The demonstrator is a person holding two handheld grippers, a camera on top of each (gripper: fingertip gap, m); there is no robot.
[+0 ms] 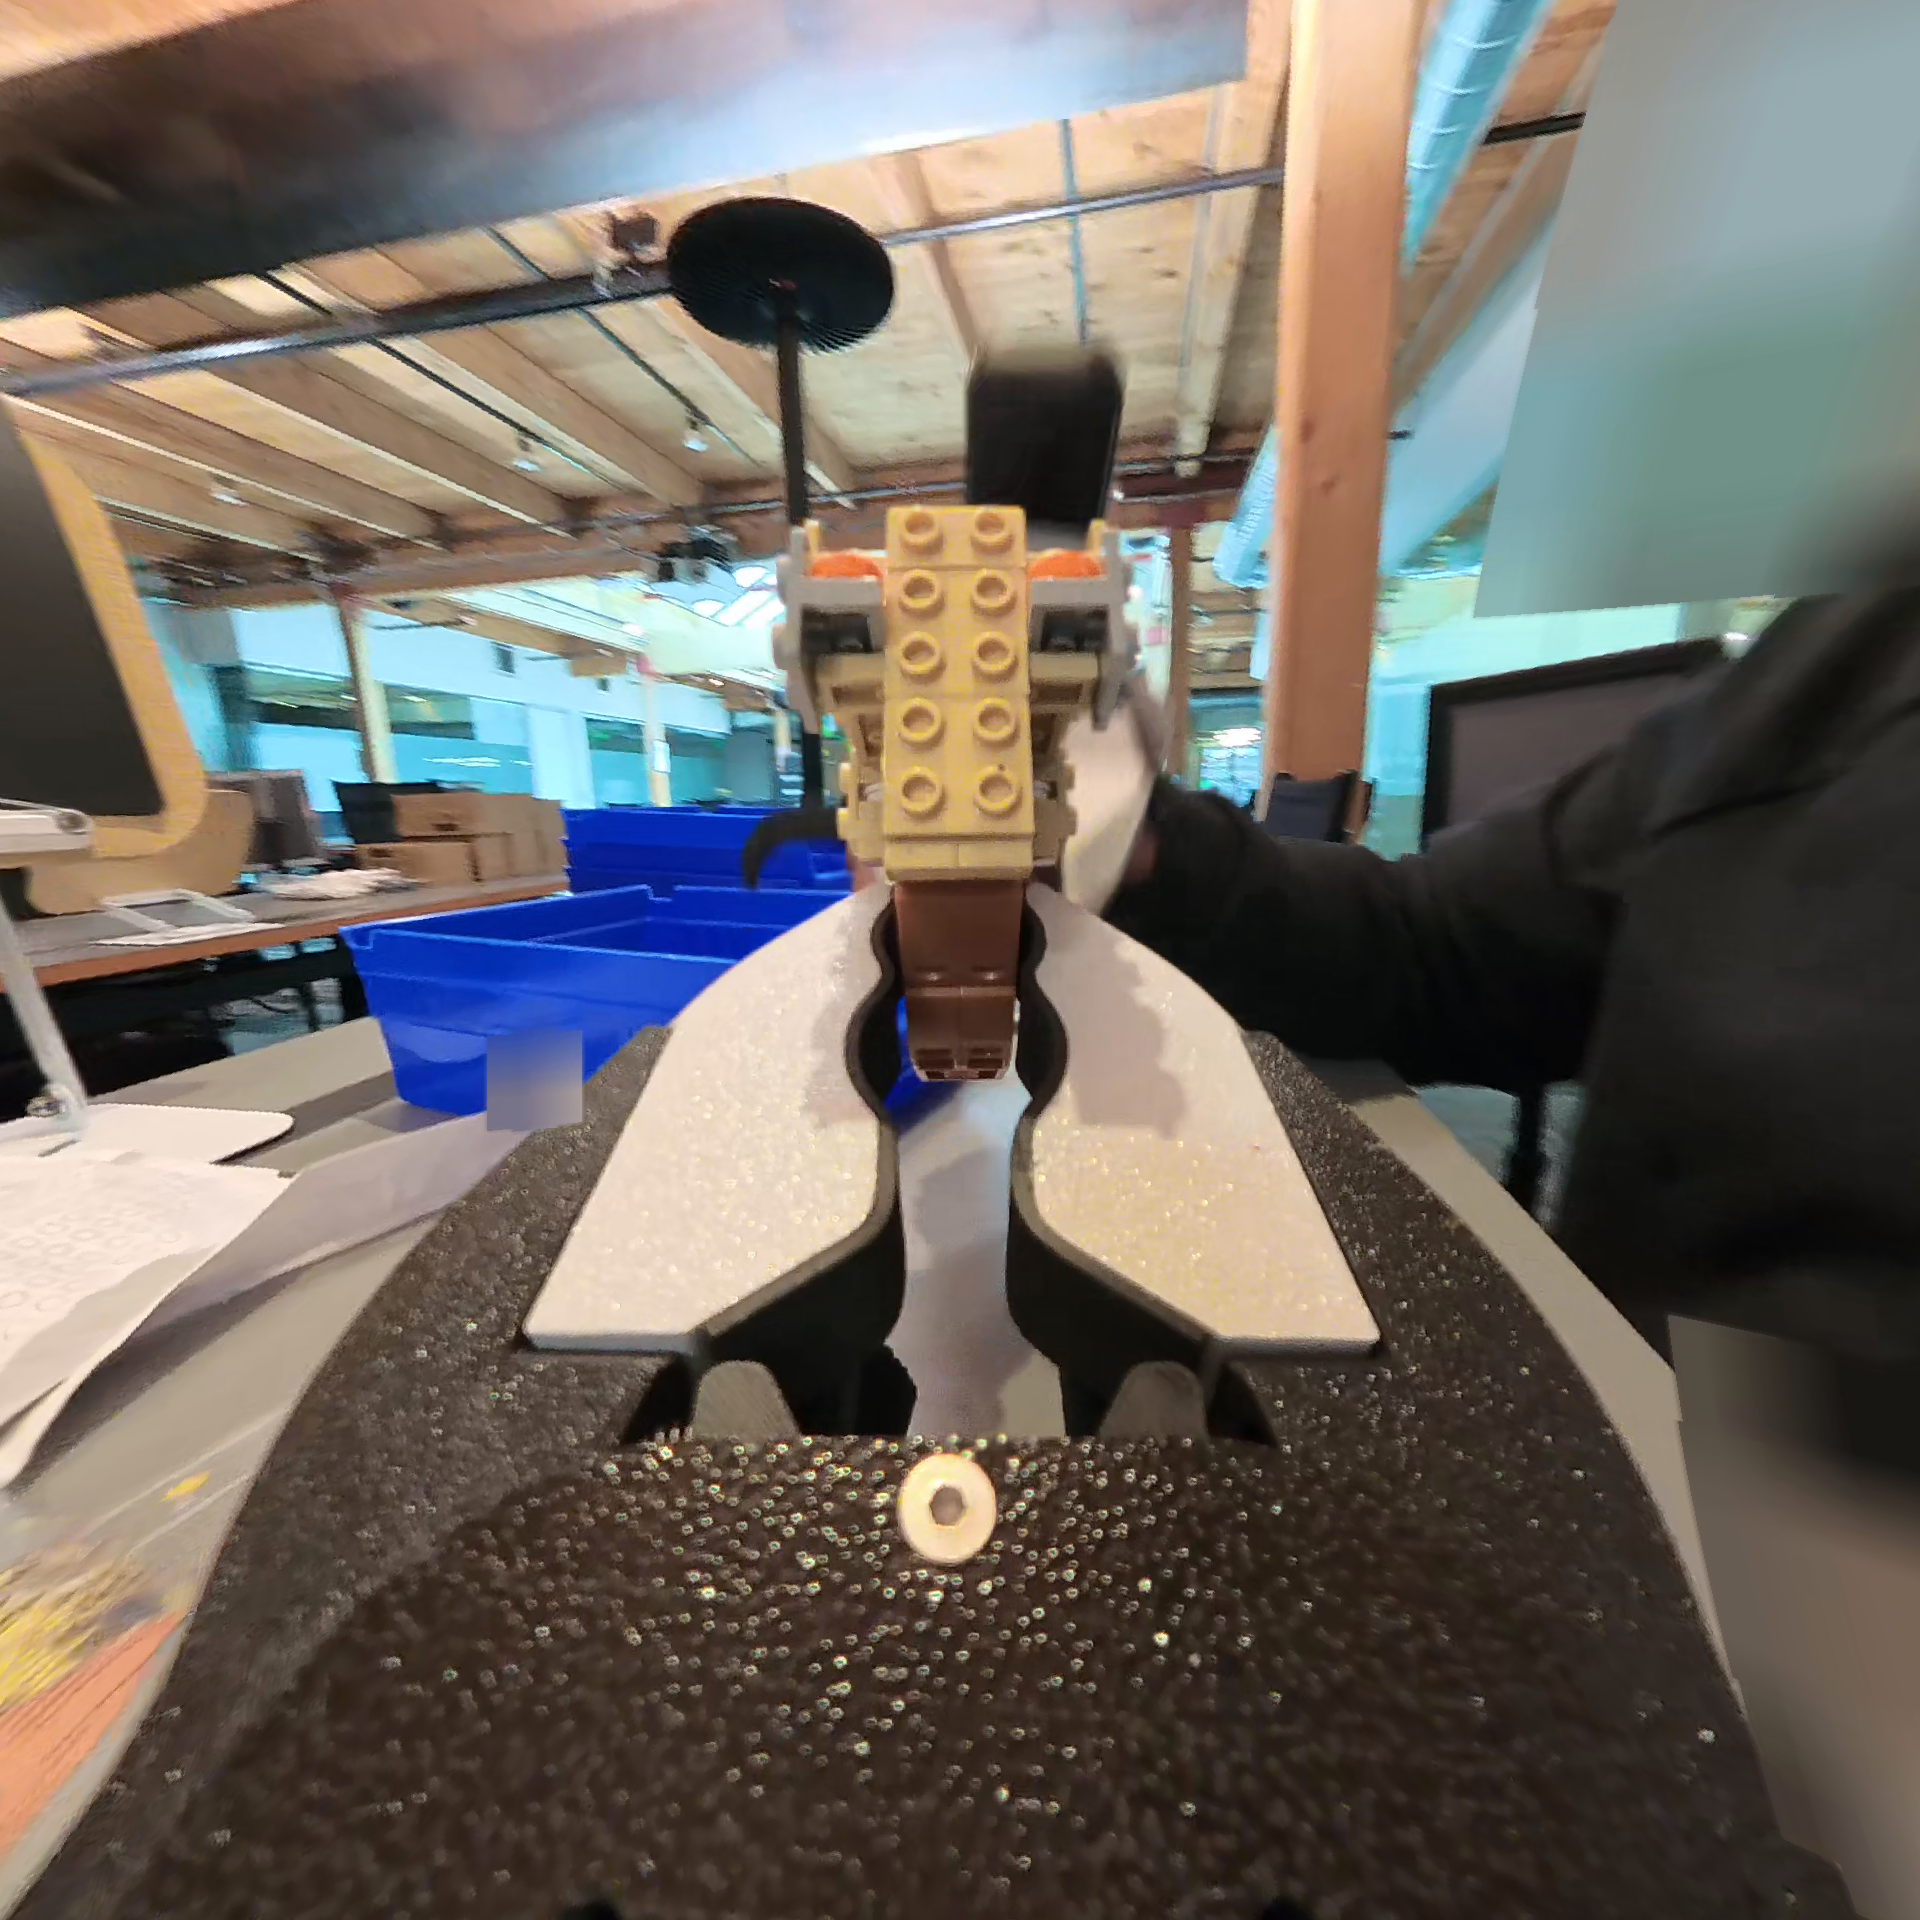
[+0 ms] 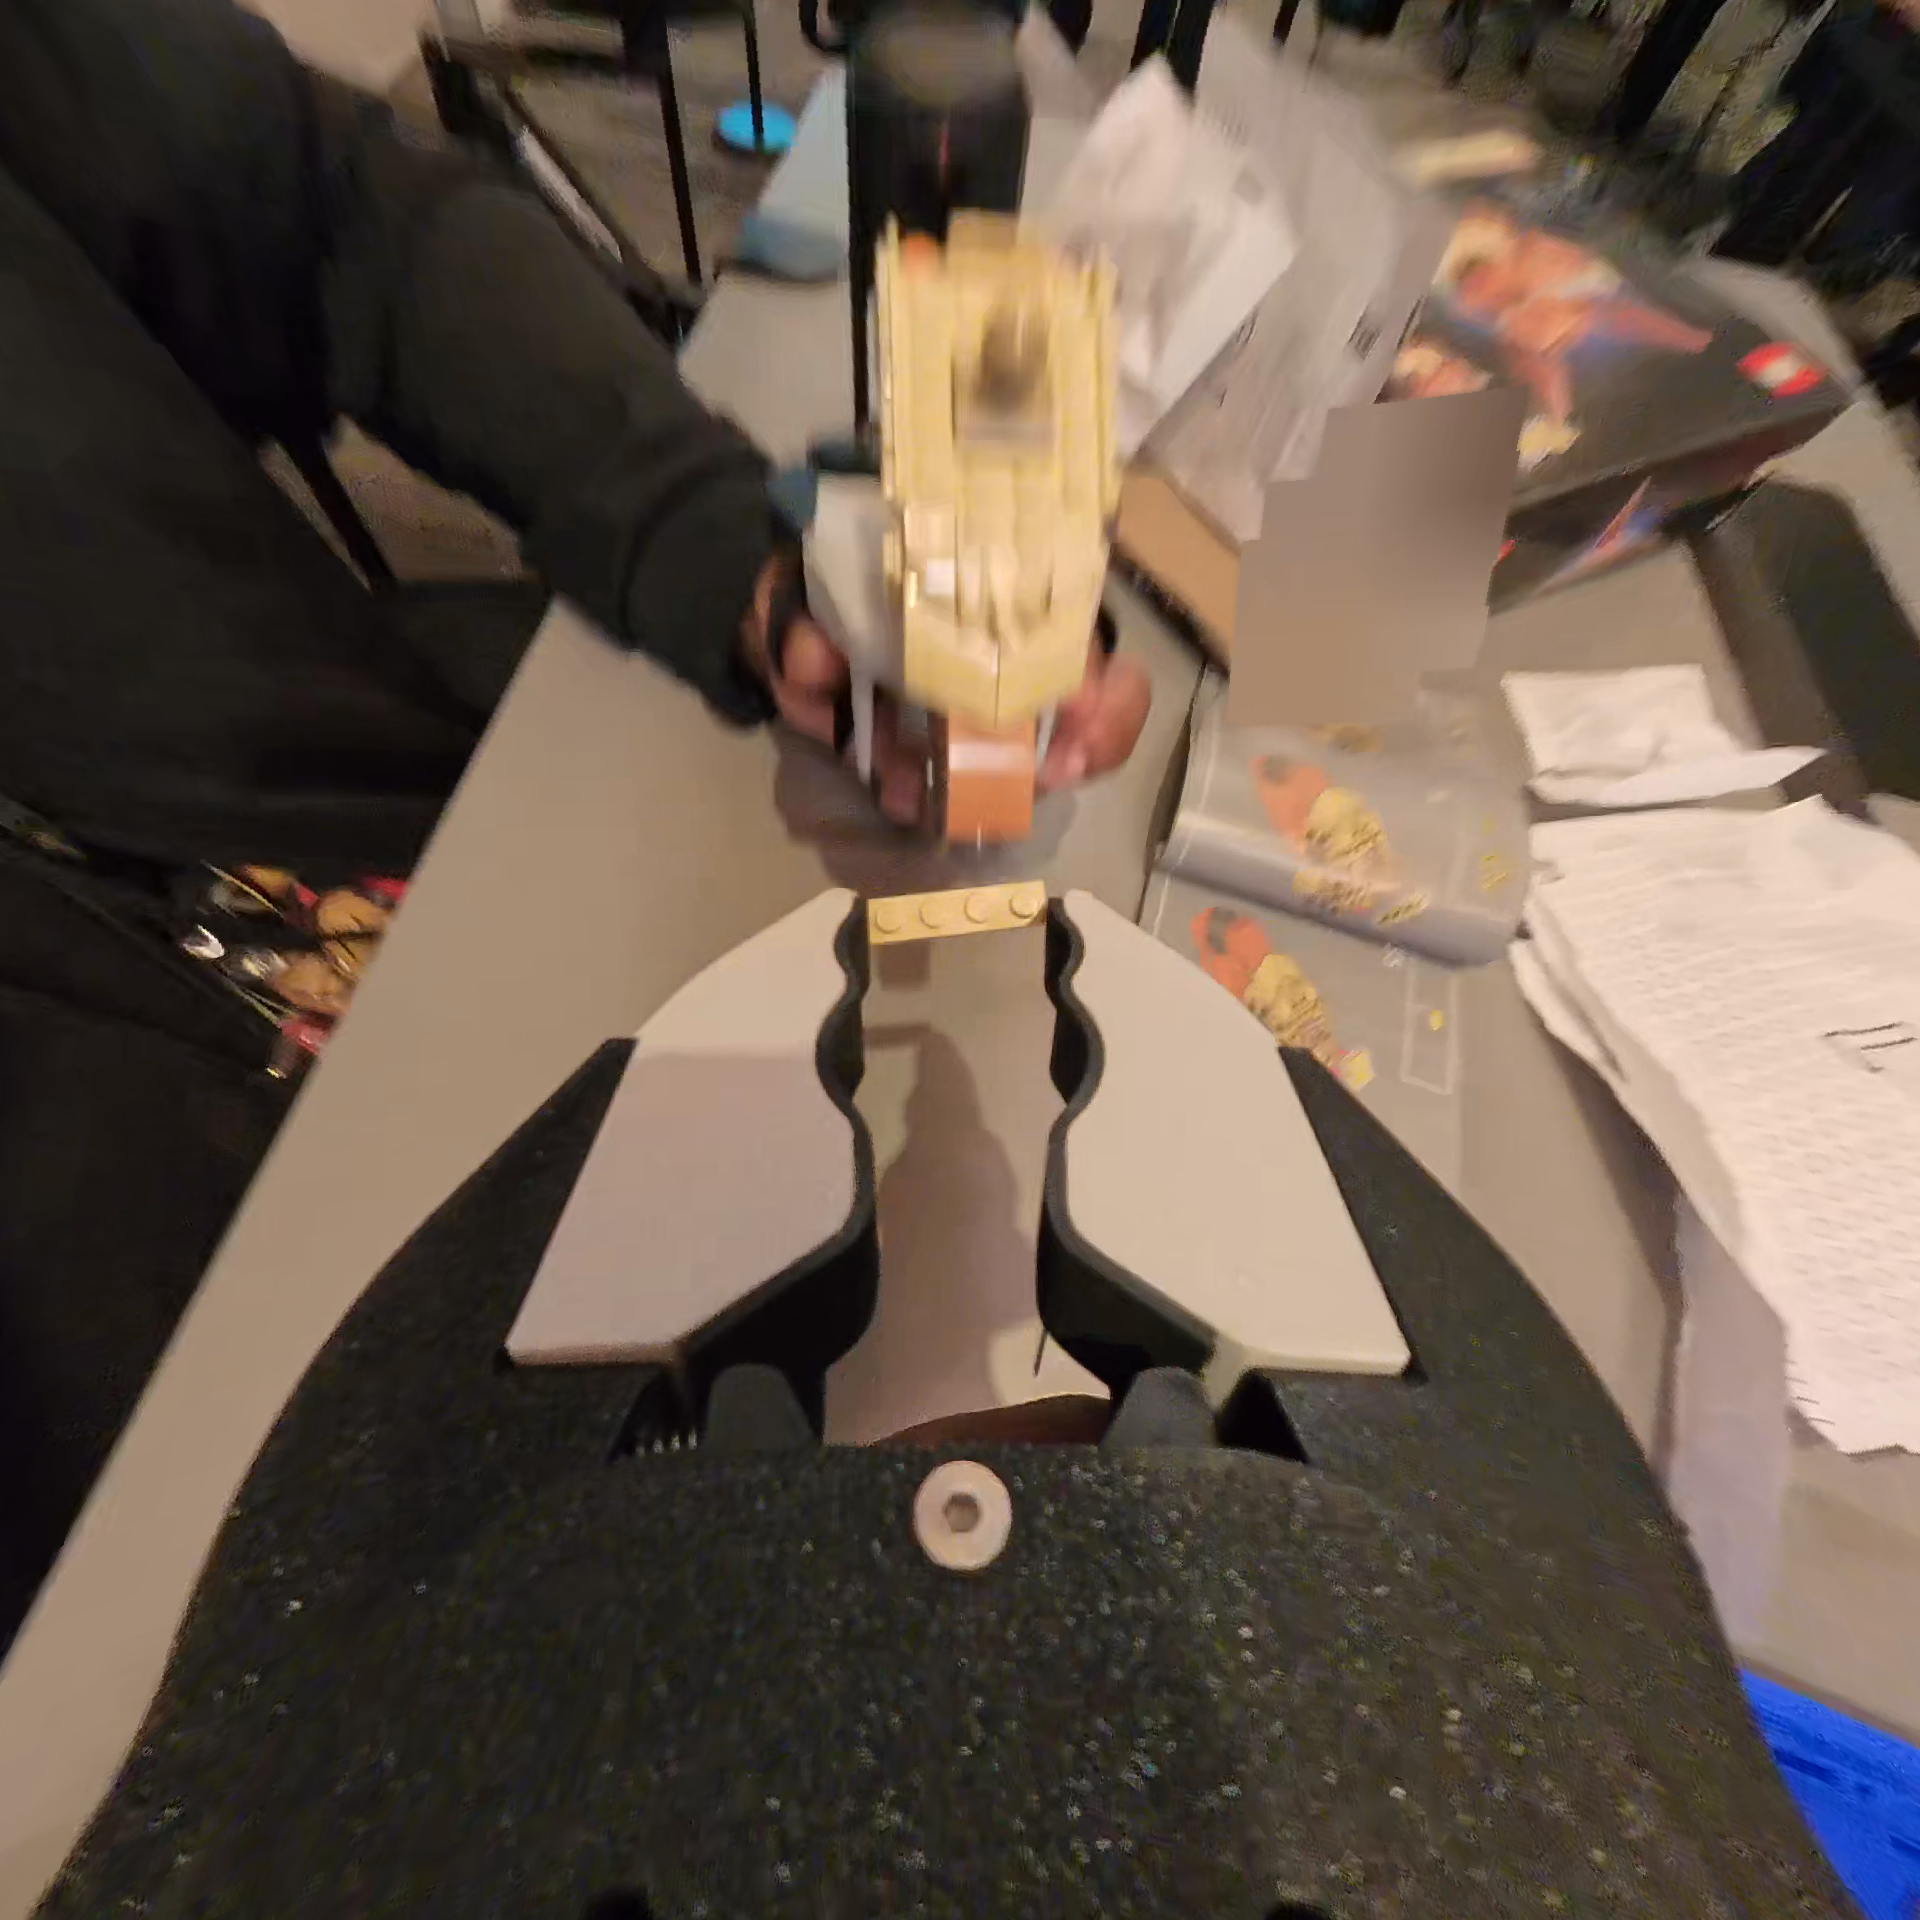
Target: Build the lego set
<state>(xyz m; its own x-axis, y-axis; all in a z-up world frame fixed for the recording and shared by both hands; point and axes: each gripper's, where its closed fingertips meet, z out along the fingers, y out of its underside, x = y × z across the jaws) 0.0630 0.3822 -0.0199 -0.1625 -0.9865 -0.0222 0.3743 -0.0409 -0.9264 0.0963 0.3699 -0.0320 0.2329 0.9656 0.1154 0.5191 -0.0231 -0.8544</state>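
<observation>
Above the grey desk, the left claw is clamped on the brown end of the tan lego model, holding it upright. The right claw pinches a small tan plate just below. Judged step: adding this plate; next it needs aligning studs and pressing firmly.

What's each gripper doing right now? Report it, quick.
Left gripper: closed on the tan and brown lego model.
Right gripper: closed on a small tan lego plate.

Open-plan workshop: exposed timber ceiling beams, blue parts bins, cardboard boxes, worktables.
</observation>
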